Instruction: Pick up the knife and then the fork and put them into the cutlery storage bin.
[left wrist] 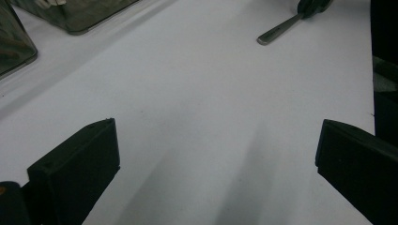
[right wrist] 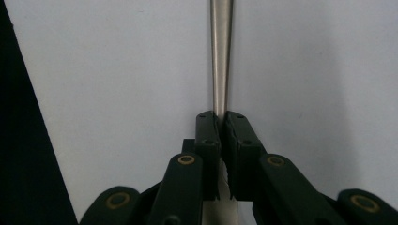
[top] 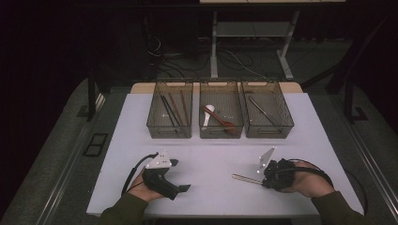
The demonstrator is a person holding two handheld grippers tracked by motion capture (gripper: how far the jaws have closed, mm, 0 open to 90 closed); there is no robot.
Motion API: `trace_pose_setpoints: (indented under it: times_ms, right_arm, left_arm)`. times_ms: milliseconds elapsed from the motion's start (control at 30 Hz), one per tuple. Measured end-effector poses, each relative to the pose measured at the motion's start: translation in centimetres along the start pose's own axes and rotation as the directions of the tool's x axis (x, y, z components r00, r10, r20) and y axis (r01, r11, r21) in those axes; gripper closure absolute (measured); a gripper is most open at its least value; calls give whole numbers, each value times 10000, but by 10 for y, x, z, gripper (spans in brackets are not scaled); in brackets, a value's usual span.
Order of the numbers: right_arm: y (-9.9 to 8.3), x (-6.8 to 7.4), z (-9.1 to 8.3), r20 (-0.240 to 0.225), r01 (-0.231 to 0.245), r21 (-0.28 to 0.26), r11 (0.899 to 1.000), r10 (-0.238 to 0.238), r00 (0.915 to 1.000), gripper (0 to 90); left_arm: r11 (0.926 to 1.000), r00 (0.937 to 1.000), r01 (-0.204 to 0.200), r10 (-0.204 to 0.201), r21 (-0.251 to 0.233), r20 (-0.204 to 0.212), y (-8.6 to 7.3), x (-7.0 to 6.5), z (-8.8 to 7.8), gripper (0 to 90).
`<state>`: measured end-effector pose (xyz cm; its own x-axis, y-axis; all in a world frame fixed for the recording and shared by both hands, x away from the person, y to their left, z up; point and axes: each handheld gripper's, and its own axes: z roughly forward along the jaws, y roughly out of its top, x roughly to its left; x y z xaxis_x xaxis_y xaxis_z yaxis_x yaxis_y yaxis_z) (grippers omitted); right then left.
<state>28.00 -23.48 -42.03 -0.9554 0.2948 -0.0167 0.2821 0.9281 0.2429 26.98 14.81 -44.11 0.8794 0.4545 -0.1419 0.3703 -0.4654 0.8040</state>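
A slim metal utensil (top: 244,178) lies along the white table (top: 211,154) at the front right, its free end pointing left. My right gripper (top: 264,180) is shut on its near end; in the right gripper view the two black jaws pinch the silver handle (right wrist: 221,56) between their tips (right wrist: 220,117). At the front left my left gripper (top: 182,176) rests in the person's hand, open, with bare table between its wide jaws (left wrist: 216,154). The left gripper view also shows the utensil (left wrist: 277,32) far off, with the right gripper (left wrist: 312,5) on it.
Three mesh bins stand side by side at the back of the table. The left bin (top: 169,135) holds chopsticks, the middle bin (top: 220,135) a white spoon and a wooden spoon, the right bin (top: 270,134) a metal utensil. Table legs and cables lie beyond.
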Motion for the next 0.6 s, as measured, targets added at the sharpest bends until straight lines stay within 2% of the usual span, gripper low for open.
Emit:
trace_pose_setpoints:
  times_ms: [200,367,600]
  right_arm:
    - [-4,-2,0,-233,-206,-398,9990,197,9995,845]
    - [-7,-4,-1,-153,-210,-649,9977,200,9997,846]
    - [-14,-10,-9,30,-537,-1524,9869,548,9985,846]
  left_arm:
    - [10000,10000,-1,1,-8,5,0,0,0,0]
    - [10000,10000,2,-2,-14,3,0,0,0,0]
    - [10000,10000,-10,10,-36,11,0,0,-1,0]
